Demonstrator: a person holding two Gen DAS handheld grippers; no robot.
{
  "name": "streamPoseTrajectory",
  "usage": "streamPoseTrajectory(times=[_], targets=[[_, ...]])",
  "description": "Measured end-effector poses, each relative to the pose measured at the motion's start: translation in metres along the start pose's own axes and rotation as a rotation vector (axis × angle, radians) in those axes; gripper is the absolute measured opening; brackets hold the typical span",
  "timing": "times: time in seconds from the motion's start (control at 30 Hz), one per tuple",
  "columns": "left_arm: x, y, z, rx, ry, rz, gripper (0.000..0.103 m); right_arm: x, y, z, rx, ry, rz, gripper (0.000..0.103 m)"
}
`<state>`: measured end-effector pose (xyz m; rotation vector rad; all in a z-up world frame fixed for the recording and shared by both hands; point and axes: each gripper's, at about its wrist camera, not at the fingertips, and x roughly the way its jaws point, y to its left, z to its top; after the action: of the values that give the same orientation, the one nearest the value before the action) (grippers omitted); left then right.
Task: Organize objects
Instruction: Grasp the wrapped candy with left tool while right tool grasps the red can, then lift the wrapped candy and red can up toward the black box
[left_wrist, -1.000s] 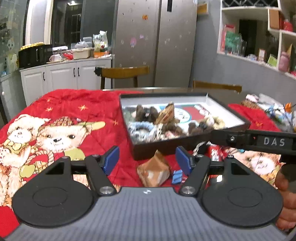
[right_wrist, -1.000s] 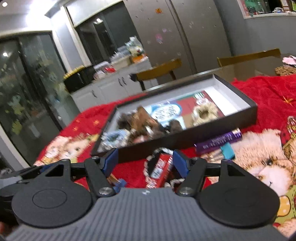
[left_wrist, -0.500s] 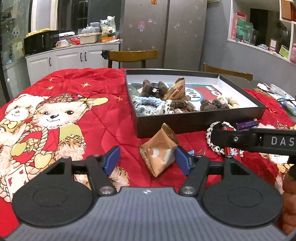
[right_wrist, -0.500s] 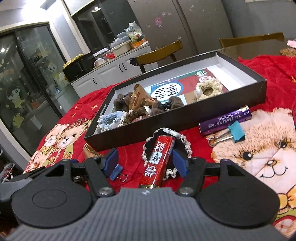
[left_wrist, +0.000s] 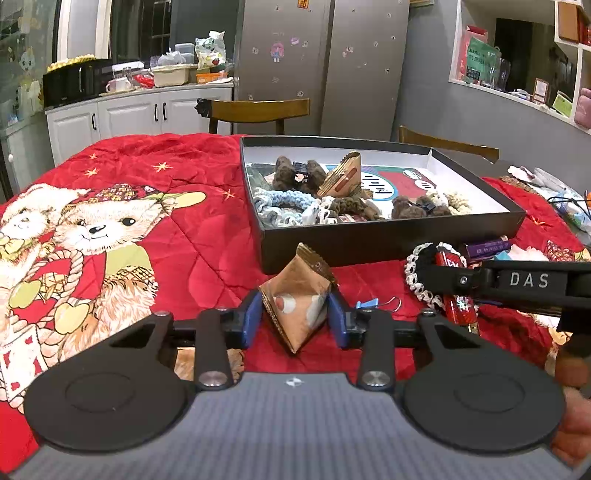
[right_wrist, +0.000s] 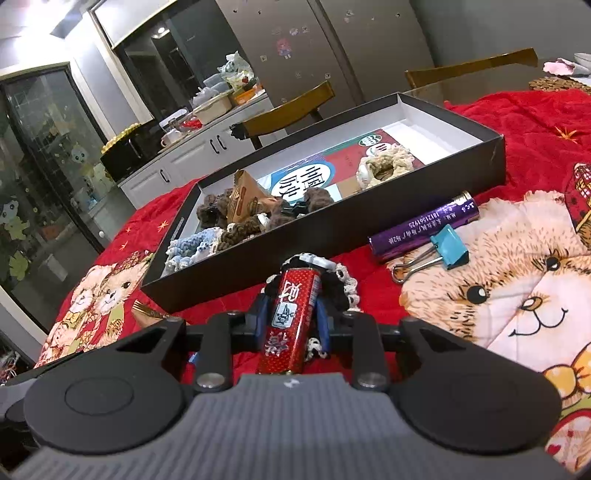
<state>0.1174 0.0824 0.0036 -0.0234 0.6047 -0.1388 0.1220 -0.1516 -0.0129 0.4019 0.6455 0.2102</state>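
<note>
bright indoor light, fisheye-warped edges

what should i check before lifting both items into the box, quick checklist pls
1. Left gripper around the brown packet: ok, jaws closing, pads against both sides.
2. Right gripper around the red tube: ok, jaws closing, pads at its sides.
3. Red tube free of the black and white scrunchie: not ok, it lies on the scrunchie, which may snag.
4. Free space in the black box: ok, the white floor at its far end is bare.
5. Blue binder clip and purple tube out of the way: ok, both lie apart.
6. Grip firm enough: cannot tell.
</note>
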Motion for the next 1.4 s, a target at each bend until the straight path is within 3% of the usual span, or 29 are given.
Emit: streamPoseTrajectory(times=[0.47, 1.07, 1.4], targets=[[-0.003, 0.000, -0.001, 0.007, -0.014, 0.029, 0.040, -0.005, 0.000, 0.000, -0.003, -0.022, 0.023, 0.027], [-0.004, 0.004, -0.001, -0.005, -0.026, 0.053, 0.039, -0.015, -0.002, 0.001, 0.048, -0.052, 0.129, 0.027], [-0.013, 0.003, -0.002, -0.003, -0.075, 0.079, 0.038, -0.027, 0.001, 0.001, 0.040, -0.091, 0.178, 0.027]])
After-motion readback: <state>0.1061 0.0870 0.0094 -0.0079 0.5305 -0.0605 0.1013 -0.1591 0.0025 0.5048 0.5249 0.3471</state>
